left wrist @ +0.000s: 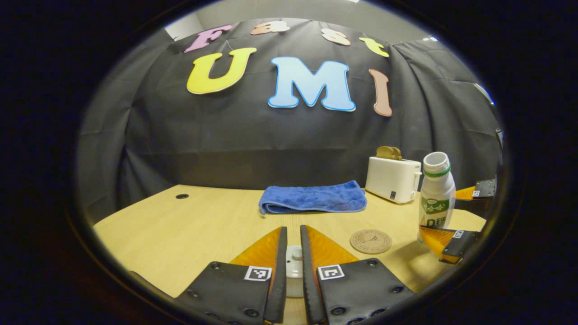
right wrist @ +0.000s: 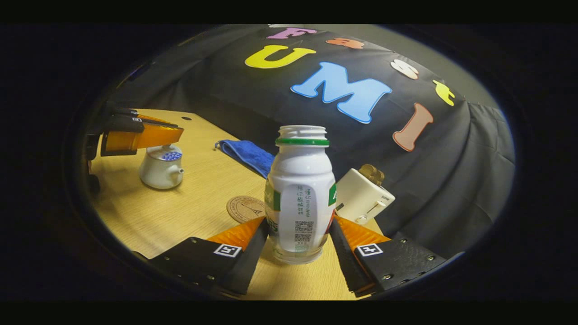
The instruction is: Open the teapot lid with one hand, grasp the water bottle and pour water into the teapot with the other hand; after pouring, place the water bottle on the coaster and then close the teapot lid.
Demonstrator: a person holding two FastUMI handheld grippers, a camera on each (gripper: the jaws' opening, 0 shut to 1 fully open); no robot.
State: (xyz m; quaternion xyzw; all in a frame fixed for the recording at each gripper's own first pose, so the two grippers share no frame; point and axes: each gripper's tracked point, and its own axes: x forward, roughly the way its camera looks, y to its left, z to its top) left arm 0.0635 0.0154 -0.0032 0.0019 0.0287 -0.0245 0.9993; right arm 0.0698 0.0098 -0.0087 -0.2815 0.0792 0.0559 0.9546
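The white water bottle (right wrist: 300, 189), capless with a green neck ring, stands between my right gripper's (right wrist: 299, 222) fingers, which press on both its sides low down. In the left gripper view the same bottle (left wrist: 436, 194) is at the far right, slightly tilted, with the right gripper (left wrist: 461, 217) around it. My left gripper (left wrist: 293, 234) is shut on the white teapot lid (left wrist: 294, 267) by its knob. In the right gripper view the left gripper (right wrist: 146, 135) hovers just over the white teapot (right wrist: 158, 175), whose mouth shows something blue inside. The round brown coaster (left wrist: 370, 241) (right wrist: 246, 208) lies bare between teapot and bottle.
A folded blue towel (left wrist: 314, 198) (right wrist: 248, 155) lies toward the back of the wooden table (left wrist: 180, 230). A white toaster (left wrist: 392, 179) (right wrist: 361, 196) with bread in it stands behind the bottle. The black cloth wall closes off the far side.
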